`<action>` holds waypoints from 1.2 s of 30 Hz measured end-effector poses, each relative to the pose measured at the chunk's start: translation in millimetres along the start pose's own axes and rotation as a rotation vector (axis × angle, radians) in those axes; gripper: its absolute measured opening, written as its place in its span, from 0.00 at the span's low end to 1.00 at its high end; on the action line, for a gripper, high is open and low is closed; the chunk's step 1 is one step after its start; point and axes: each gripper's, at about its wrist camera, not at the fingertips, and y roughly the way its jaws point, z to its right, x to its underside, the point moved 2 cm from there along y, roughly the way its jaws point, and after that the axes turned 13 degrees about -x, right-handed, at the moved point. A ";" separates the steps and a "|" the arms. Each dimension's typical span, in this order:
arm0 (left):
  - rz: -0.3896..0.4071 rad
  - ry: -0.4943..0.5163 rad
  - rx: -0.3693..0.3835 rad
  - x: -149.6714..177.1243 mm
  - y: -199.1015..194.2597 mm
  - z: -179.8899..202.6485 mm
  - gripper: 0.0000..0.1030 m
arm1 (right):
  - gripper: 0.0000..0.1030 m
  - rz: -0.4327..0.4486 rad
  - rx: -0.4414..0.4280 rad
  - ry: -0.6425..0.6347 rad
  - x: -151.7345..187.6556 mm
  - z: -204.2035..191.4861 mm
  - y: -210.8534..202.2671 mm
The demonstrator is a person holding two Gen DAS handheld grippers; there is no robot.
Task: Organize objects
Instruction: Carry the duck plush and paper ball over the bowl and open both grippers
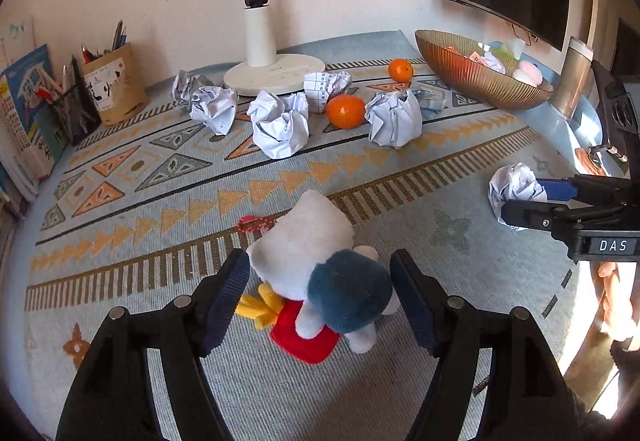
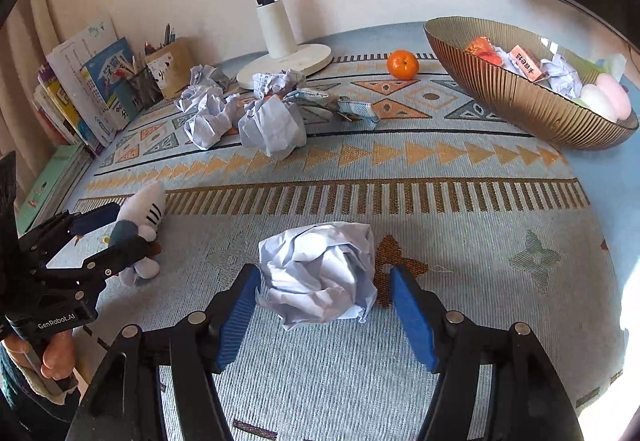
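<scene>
A white and blue plush toy [image 1: 320, 273] with a red patch and yellow feet lies on the patterned cloth between the open fingers of my left gripper [image 1: 320, 299]. It also shows in the right wrist view [image 2: 140, 229], with the left gripper [image 2: 116, 229] around it. A crumpled paper ball [image 2: 320, 273] lies between the open fingers of my right gripper [image 2: 324, 305]. The same ball [image 1: 516, 193] and the right gripper [image 1: 524, 201] show at the right of the left wrist view. The jaws of both stand apart, not pressing.
Several more crumpled papers [image 1: 280, 129] and two oranges [image 1: 346, 111] [image 1: 400, 70] lie further back. A ribbed gold bowl [image 2: 500, 89] with papers and packets stands back right. A white lamp base [image 1: 276, 75], a pen holder [image 1: 116, 89] and books [image 2: 84, 81] stand at the back left.
</scene>
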 end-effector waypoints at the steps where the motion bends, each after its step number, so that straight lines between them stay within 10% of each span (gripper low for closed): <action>1: 0.002 -0.028 0.004 1.9 -1.9 -4.2 0.78 | 0.65 -0.001 -0.003 -0.001 0.1 0.0 -1.0; 12: -0.072 -0.104 0.017 3.2 8.4 3.0 0.77 | 0.65 -0.003 -0.036 0.026 1.3 -4.2 4.1; 14: -0.082 -0.086 0.000 3.0 11.8 8.9 0.56 | 0.49 -0.006 -0.027 0.010 2.0 -6.1 5.5; 21: -0.023 -0.091 0.028 -11.7 -6.6 13.9 0.53 | 0.46 0.095 -0.013 0.001 -13.1 -3.0 -28.0; 30: 0.231 0.032 0.171 -150.0 -52.8 90.5 0.53 | 0.47 0.499 0.166 0.123 -113.6 50.7 -175.3; 36: 0.245 0.017 0.287 -219.4 -20.3 149.3 0.53 | 0.47 0.496 0.234 0.285 -149.0 115.9 -175.8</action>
